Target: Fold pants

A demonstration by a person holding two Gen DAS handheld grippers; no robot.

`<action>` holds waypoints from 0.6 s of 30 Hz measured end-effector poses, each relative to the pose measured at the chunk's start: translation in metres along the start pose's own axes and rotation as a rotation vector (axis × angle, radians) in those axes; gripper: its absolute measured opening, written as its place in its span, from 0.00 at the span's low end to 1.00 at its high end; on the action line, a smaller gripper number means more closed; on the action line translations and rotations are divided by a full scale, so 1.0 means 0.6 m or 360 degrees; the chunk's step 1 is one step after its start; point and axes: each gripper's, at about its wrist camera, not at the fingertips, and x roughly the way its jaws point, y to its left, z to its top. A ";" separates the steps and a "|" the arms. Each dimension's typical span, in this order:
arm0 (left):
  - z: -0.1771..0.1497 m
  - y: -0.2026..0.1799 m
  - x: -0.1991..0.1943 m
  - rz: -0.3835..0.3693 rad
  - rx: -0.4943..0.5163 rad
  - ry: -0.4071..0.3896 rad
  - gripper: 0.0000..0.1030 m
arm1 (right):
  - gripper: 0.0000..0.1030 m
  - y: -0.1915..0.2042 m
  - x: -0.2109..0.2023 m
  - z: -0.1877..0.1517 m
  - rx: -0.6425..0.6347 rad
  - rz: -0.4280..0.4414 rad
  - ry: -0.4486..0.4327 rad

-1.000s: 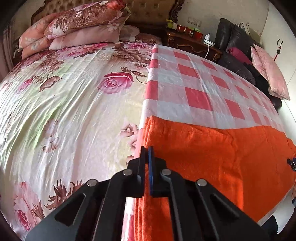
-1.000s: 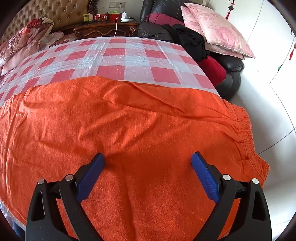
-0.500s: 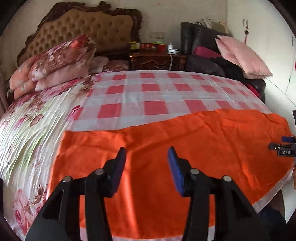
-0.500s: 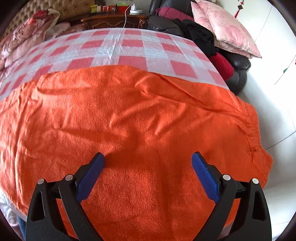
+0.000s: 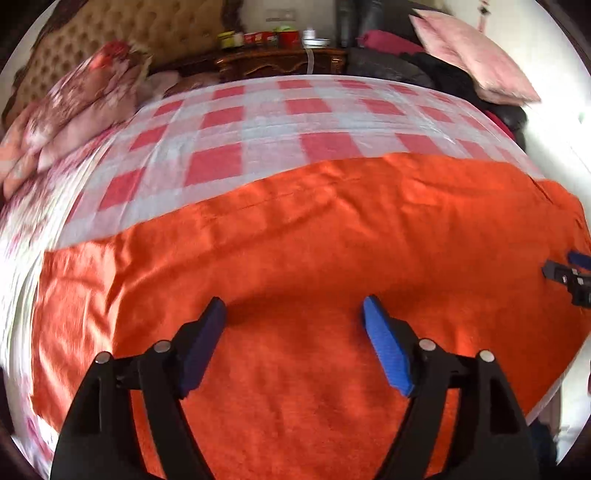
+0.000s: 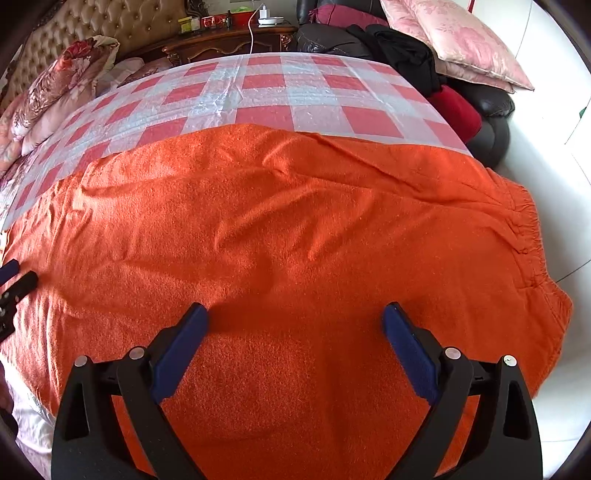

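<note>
Left hand-held gripper (image 5: 293, 314) newly opened, empty

- Tufted headboard (image 6: 92, 26) far left
- Dark wooden nightstand (image 6: 229, 42) at the far wall
- Black leather sofa (image 6: 491, 122) on the right
- White floor (image 6: 546, 155) beside it

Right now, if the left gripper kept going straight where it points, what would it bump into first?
Most likely the orange pants: the left gripper, jaws open and empty, tilts down at the cloth spread on the bed, though the gap is hard to judge.
</note>
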 end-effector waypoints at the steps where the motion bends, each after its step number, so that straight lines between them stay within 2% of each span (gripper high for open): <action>1: 0.000 0.008 0.000 0.0025 -0.0024 0.0007 0.76 | 0.89 -0.001 0.000 0.000 0.0000 0.0007 0.0000; 5: 0.002 0.025 -0.005 0.0052 -0.0078 0.0038 0.76 | 0.89 -0.002 -0.001 -0.003 0.0006 0.0018 -0.0011; 7: 0.004 0.043 -0.005 0.0083 -0.0128 0.0054 0.76 | 0.96 -0.002 -0.001 -0.003 0.0004 0.0014 0.0001; 9: 0.005 0.065 -0.005 0.0123 -0.0185 0.0069 0.76 | 0.95 -0.007 0.003 -0.001 0.0031 0.0015 0.0042; 13: -0.002 0.113 -0.010 0.0175 -0.0277 0.0085 0.77 | 0.95 -0.007 0.002 -0.002 0.0027 0.0023 0.0036; 15: -0.009 0.125 -0.013 0.0205 -0.0308 0.0093 0.84 | 0.96 -0.008 0.003 -0.004 0.0036 0.0024 0.0030; 18: -0.017 0.128 -0.018 0.0210 -0.0321 0.0062 0.86 | 0.96 -0.010 0.004 -0.002 0.0069 0.0029 0.0060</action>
